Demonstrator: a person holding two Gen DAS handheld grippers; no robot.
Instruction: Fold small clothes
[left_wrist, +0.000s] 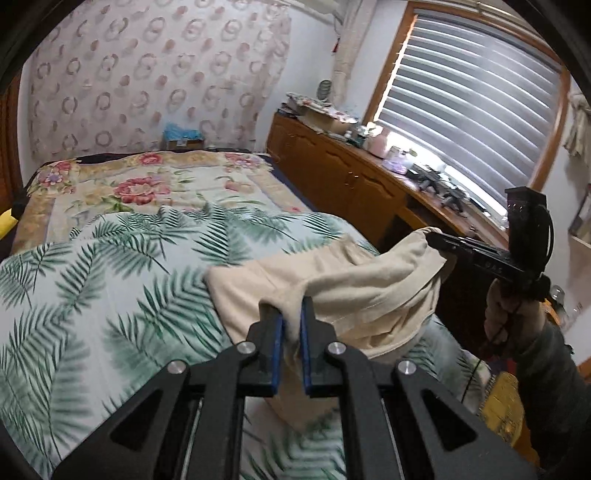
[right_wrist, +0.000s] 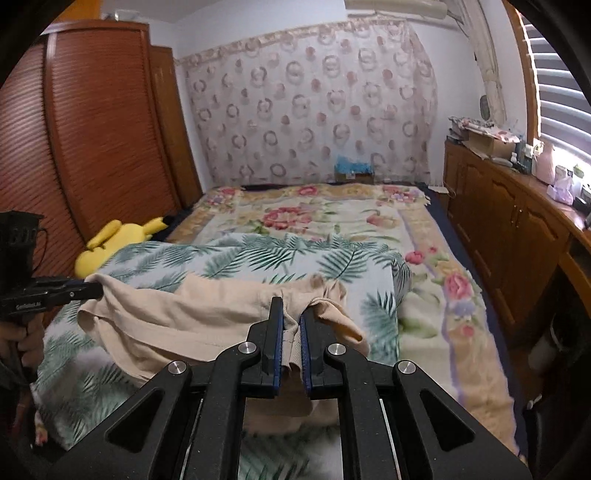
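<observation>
Two grippers share one beige garment (left_wrist: 332, 291) above the palm-leaf sheet (left_wrist: 92, 277). Its long axis runs from one gripper to the other, across the bed (right_wrist: 424, 332) rather than along it, and the middle sags in loose folds toward the sheet. Jaws of the left gripper (left_wrist: 291, 326) are nearly closed, blue pads (left_wrist: 279, 347) pinching a bunched edge of the cloth; those of the right gripper (right_wrist: 291, 326) are likewise pinched on a gathered corner. From the left wrist, the right gripper shows side-on at the far right, its tip clamping the other end, with the hand (left_wrist: 506, 314) and a dark sleeve below it (the window blind (left_wrist: 472, 110) and cluttered wooden counter (left_wrist: 369, 162) lie behind). Only the right wrist view takes in the wardrobe (right_wrist: 103, 122), a yellow plush (right_wrist: 114, 240) beside the sheet, and the left gripper holding its end at the left edge.
</observation>
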